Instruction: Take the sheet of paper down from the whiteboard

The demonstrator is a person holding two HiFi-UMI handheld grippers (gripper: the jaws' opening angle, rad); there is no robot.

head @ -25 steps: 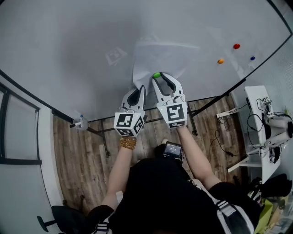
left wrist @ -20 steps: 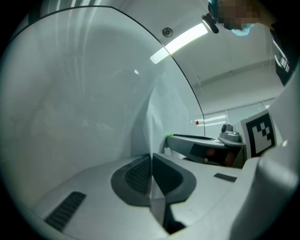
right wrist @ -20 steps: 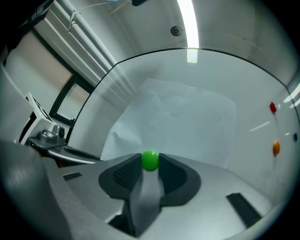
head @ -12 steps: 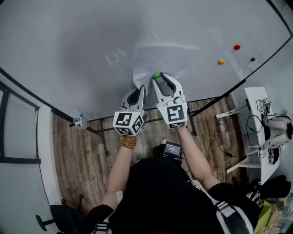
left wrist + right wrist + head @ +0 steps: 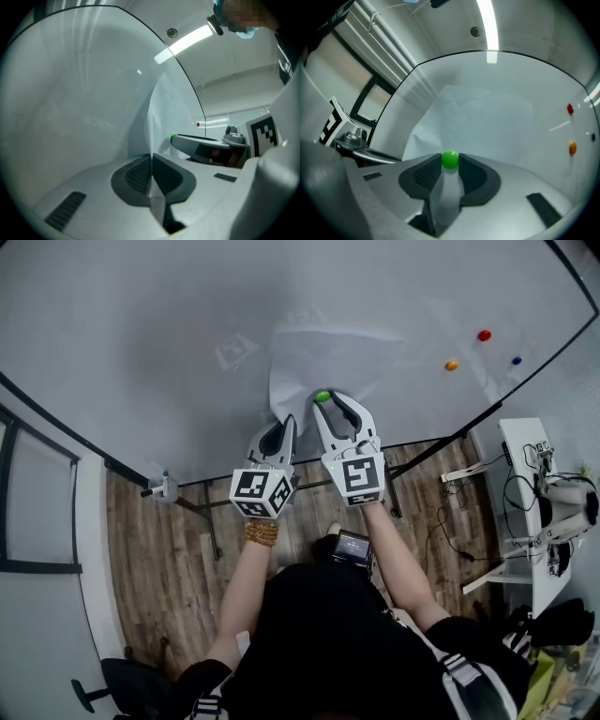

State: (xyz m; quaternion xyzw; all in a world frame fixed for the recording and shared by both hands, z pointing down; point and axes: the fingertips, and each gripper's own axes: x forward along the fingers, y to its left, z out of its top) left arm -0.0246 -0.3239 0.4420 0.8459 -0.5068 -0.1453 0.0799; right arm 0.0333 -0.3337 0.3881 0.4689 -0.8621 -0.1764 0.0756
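Note:
A white sheet of paper (image 5: 328, 357) hangs on the whiteboard (image 5: 141, 334), and its lower left part bulges off the board. My left gripper (image 5: 284, 423) is shut on the sheet's lower left edge; in the left gripper view the paper (image 5: 164, 122) rises straight out of the closed jaws (image 5: 151, 161). My right gripper (image 5: 325, 399) is at the sheet's lower middle, shut on a round green magnet (image 5: 322, 396). In the right gripper view the green magnet (image 5: 450, 159) sits between both pads against the paper (image 5: 473, 122).
Red (image 5: 484, 336), orange (image 5: 451, 365) and blue (image 5: 516, 360) magnets stick to the board right of the sheet. A marker holder (image 5: 167, 488) sits at the board's lower left. A white desk with cables (image 5: 534, 484) stands at the right, and the floor is wood.

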